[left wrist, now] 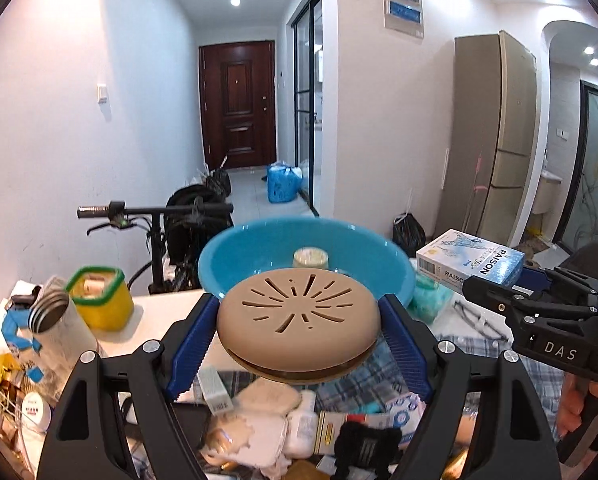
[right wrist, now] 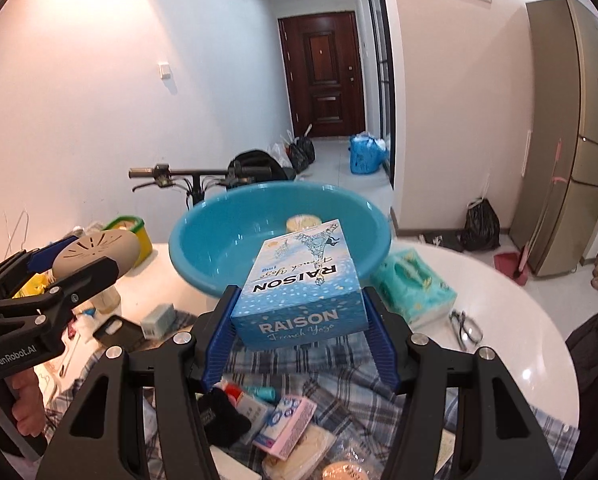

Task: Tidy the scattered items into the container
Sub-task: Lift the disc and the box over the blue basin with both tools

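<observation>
My left gripper [left wrist: 299,332] is shut on a round tan vented disc [left wrist: 299,312] and holds it above the table, just short of the blue basin [left wrist: 259,256]. My right gripper [right wrist: 299,320] is shut on a blue RAISON box [right wrist: 303,284], held in front of the basin [right wrist: 219,248]. A small round jar [left wrist: 310,258] lies inside the basin. The box also shows in the left wrist view [left wrist: 471,260]. The disc also shows in the right wrist view [right wrist: 99,248].
Scattered packets, pads and a black item [right wrist: 223,412] lie on a plaid cloth [right wrist: 339,376] below the grippers. A teal tissue pack [right wrist: 411,288], glasses [right wrist: 465,328], a yellow-green container [left wrist: 99,296] and a metal-lidded bottle [left wrist: 53,312] stand around. A scooter [left wrist: 155,216] is behind the table.
</observation>
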Motion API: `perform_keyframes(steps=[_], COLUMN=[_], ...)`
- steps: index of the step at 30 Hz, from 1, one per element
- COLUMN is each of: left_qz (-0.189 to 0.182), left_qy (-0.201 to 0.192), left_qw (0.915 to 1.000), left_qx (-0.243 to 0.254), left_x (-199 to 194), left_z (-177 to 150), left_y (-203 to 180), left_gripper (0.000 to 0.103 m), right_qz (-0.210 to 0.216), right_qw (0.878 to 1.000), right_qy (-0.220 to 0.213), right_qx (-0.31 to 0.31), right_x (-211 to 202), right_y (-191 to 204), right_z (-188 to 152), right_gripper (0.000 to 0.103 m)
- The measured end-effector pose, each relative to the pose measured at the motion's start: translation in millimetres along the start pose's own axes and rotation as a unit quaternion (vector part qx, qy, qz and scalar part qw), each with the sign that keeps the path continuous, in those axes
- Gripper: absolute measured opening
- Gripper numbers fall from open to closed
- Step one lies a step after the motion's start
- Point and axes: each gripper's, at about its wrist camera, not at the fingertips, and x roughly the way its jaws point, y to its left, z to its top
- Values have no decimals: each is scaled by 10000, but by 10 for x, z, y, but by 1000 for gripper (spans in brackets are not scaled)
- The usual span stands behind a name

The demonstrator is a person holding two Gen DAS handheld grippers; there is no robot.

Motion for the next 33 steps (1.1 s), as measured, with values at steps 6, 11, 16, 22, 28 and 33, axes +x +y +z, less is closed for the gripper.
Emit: perform_keyframes(steps=[6, 11, 16, 22, 28, 33], left_qz=[-17, 34, 3, 10, 14, 38], left_qy=[-230, -326, -375, -334, -188, -64], left_qw=[9997, 9995, 9993, 9994, 9998, 9999], left_qx=[-41, 35, -49, -31, -39, -99], left_x=[-50, -60, -59, 19, 252, 481], left_z=[227, 351, 411, 408, 366, 342], left_y=[8, -15, 18, 33, 83, 139], left_gripper=[83, 83, 83, 83, 83, 83], right_qz=[-35, -99, -85, -50, -49, -61], right_qw=[9994, 9985, 9983, 9987, 9993, 9997], right_qy=[-324, -481, -517, -462, -346, -239], right_qx=[-83, -242, -258, -196, -106, 3], right_x=[-102, -139, -104, -20, 152, 342], right_y=[59, 119, 126, 57, -35, -133], right_z=[261, 432, 482, 467, 438, 443], right_gripper=[58, 58, 58, 58, 58, 58])
